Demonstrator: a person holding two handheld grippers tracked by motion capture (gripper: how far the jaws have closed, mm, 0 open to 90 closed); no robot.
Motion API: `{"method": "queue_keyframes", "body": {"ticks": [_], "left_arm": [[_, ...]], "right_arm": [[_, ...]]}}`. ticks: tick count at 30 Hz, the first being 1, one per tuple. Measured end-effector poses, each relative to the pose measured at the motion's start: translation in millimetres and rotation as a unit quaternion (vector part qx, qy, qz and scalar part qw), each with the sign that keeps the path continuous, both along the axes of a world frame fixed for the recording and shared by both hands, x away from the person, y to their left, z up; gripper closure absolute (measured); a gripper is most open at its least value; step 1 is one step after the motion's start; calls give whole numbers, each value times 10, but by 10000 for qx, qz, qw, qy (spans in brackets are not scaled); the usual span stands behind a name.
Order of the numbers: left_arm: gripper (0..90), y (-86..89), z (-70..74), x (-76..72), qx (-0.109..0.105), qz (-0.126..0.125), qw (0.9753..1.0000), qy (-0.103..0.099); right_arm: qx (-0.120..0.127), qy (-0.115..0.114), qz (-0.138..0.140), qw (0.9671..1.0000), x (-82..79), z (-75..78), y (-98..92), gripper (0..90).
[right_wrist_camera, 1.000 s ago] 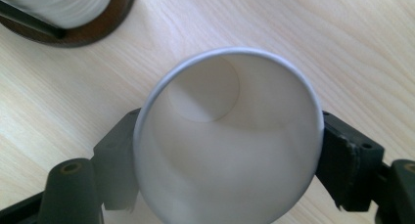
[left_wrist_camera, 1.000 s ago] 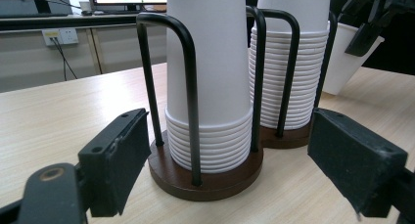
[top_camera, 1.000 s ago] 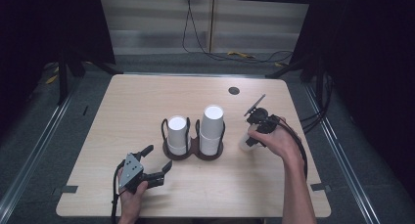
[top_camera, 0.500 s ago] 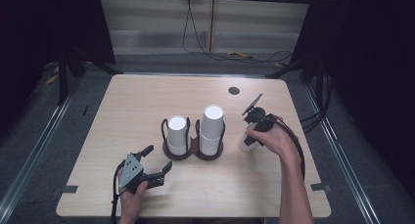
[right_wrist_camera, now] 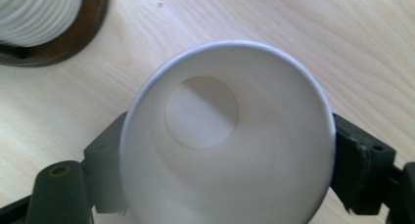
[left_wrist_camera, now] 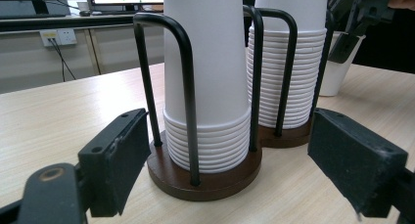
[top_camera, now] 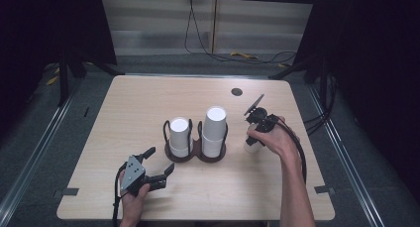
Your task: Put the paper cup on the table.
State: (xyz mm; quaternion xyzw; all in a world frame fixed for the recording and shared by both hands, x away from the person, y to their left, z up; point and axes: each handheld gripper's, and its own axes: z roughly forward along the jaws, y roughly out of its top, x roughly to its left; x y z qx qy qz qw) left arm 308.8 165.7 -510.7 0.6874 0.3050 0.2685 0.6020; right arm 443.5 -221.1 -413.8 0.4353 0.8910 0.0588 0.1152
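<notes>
At 3 o'clock of the cup holder (top_camera: 195, 150), the right gripper (top_camera: 253, 138) clamps an upright paper cup (right_wrist_camera: 227, 136) (mouth up); left gripper (top_camera: 156, 165), at 7 o'clock, jaws wide.

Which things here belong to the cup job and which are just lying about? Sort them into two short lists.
In the job:
- single paper cup, upright, between the right claw's jaws
- two stacks of upside-down cups
- their wire holder
- left claw, open, facing the holder

Lying about:
- dark round spot in the table
- floor cables beyond it
</notes>
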Motion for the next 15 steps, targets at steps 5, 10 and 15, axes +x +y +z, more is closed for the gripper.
{"method": "queue_keyframes", "body": {"ticks": [5, 10, 15], "left_arm": [[156, 2, 0, 3, -14, -8, 10000, 2], [156, 0, 0, 4, -7, -17, 10000, 7], [156, -7, 1, 6, -9, -24, 10000, 41]], "right_arm": [[12, -62, -22, 10000, 3, -17, 3, 178], [204, -152, 28, 9997, -5, -32, -7, 171], [319, -263, 13, 9991, -23, -27, -18, 164]]}}
